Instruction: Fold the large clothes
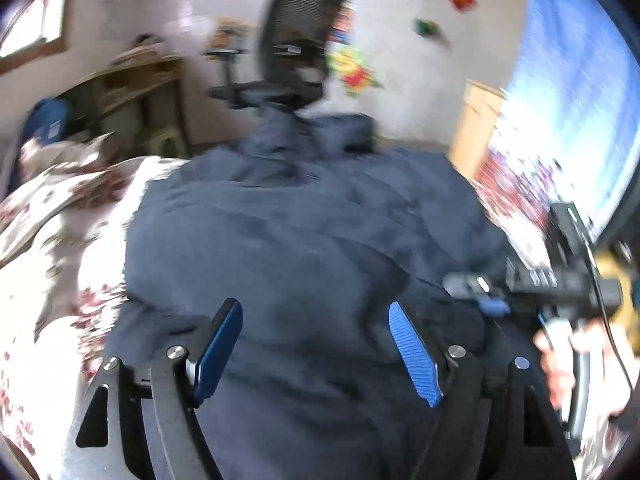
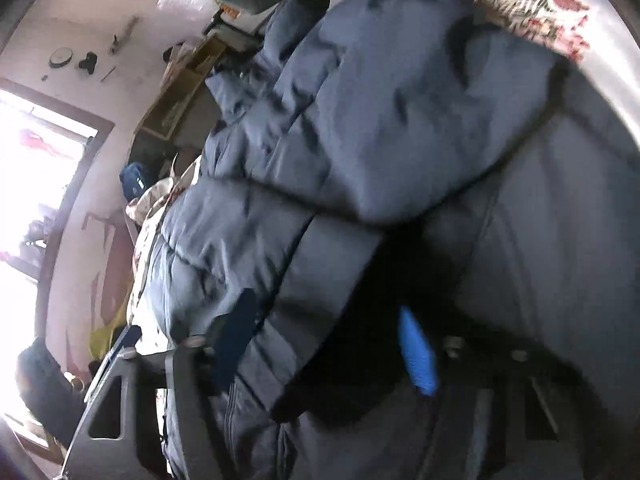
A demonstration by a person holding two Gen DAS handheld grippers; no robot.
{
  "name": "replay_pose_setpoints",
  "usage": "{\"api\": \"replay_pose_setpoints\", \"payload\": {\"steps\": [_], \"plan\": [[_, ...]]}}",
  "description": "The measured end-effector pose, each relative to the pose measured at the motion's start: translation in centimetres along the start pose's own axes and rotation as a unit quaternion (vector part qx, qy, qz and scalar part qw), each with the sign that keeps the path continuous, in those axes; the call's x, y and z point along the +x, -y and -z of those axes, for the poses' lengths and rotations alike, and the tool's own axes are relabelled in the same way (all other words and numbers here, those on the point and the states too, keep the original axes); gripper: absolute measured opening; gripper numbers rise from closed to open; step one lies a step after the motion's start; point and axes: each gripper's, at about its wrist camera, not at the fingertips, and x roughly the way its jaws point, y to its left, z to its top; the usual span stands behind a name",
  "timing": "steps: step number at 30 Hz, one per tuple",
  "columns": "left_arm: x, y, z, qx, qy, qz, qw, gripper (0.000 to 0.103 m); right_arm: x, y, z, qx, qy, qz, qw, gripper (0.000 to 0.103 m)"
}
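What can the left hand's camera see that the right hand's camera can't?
Only the left wrist view shows the whole black office chair, the blue curtain, the right gripper beside the jacket, and the open left gripper. Only the right wrist view shows the bright window and a puffy jacket fold draped over the right gripper's fingers. Both show the navy puffer jacket on the floral bedspread.

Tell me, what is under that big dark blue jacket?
The jacket lies on a bed cover with a red flower print, which shows at its left and right edges. Whatever is beneath the jacket's middle is covered and cannot be seen.
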Motion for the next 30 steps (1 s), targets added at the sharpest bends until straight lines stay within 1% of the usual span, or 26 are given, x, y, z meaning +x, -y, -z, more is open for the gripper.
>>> {"api": "replay_pose_setpoints", "payload": {"steps": [1, 2, 3, 5, 7, 8, 10, 12, 13, 15, 16, 18, 19, 21, 22, 25, 26, 28, 29, 30], "plan": [[-0.4, -1.1, -0.1, -0.015, 0.004, -0.011, 0.9998, 0.074, 0.0, -0.4, 0.2, -0.003, 0.001, 0.008, 1.000, 0.028], [-0.6, -2.0, -0.2, -0.024, 0.007, -0.019, 0.9995, 0.075, -0.1, -0.8, 0.5, -0.006, 0.003, 0.015, 1.000, 0.014], [-1.0, -3.1, -0.2, -0.038, 0.012, -0.030, 0.9988, 0.076, -0.3, -1.1, 0.5, -0.008, 0.008, 0.017, 1.000, 0.009], [-1.1, -5.1, -0.3, -0.059, 0.018, -0.043, 0.9972, 0.080, -1.4, -1.8, 0.4, -0.022, 0.023, 0.020, 0.999, 0.005], [-1.7, -7.0, -0.2, -0.081, 0.025, -0.053, 0.9950, 0.082, -3.1, -2.8, -0.1, -0.049, 0.047, 0.033, 0.997, 0.004], [-1.9, -7.9, -0.2, -0.091, 0.027, -0.057, 0.9939, 0.082, -4.2, -3.5, -0.6, -0.068, 0.065, 0.041, 0.995, 0.004], [-2.1, -9.6, -0.3, -0.106, 0.029, -0.066, 0.9917, 0.082, -6.3, -5.2, -1.3, -0.108, 0.107, 0.059, 0.987, 0.004], [-2.1, -10.7, -0.4, -0.115, 0.030, -0.088, 0.9889, 0.082, -8.6, -7.0, -2.2, -0.145, 0.155, 0.087, 0.973, 0.003], [-2.0, -11.2, -0.5, -0.117, 0.029, -0.102, 0.9874, 0.082, -9.4, -7.2, -2.6, -0.151, 0.169, 0.094, 0.970, 0.003], [-1.6, -11.8, -0.9, -0.121, 0.028, -0.115, 0.9855, 0.082, -11.1, -8.1, -3.8, -0.159, 0.207, 0.118, 0.958, 0.003], [-1.2, -12.0, -1.0, -0.123, 0.027, -0.119, 0.9849, 0.082, -11.6, -8.1, -4.4, -0.162, 0.215, 0.128, 0.955, 0.003], [-0.4, -12.2, -1.4, -0.122, 0.022, -0.122, 0.9848, 0.082, -11.8, -7.4, -5.4, -0.158, 0.218, 0.137, 0.953, 0.003], [0.1, -12.1, -1.6, -0.120, 0.019, -0.124, 0.9849, 0.082, -11.9, -6.8, -5.4, -0.152, 0.217, 0.137, 0.955, 0.003], [1.4, -11.6, -2.2, -0.114, 0.011, -0.125, 0.9856, 0.082, -10.7, -5.7, -5.9, -0.135, 0.202, 0.138, 0.960, 0.003], [1.9, -11.3, -2.3, -0.111, 0.007, -0.125, 0.9860, 0.082, -9.7, -4.9, -6.1, -0.134, 0.189, 0.148, 0.961, 0.003], [3.2, -10.3, -3.2, -0.104, 0.000, -0.119, 0.9875, 0.082, -8.2, -3.4, -6.4, -0.122, 0.168, 0.163, 0.965, 0.007], [3.6, -9.8, -3.5, -0.100, -0.001, -0.112, 0.9887, 0.082, -7.9, -2.9, -6.2, -0.118, 0.165, 0.176, 0.963, 0.011], [4.2, -8.8, -3.9, -0.090, -0.002, -0.103, 0.9906, 0.082, -7.9, -2.8, -5.8, -0.127, 0.173, 0.190, 0.958, 0.024], [4.7, -8.3, -4.1, -0.082, -0.003, -0.100, 0.9916, 0.082, -7.9, -3.3, -5.6, -0.141, 0.184, 0.202, 0.952, 0.040], [5.1, -7.7, -4.3, -0.074, -0.004, -0.099, 0.9923, 0.082, -8.1, -4.1, -5.4, -0.160, 0.202, 0.215, 0.942, 0.055]]}}
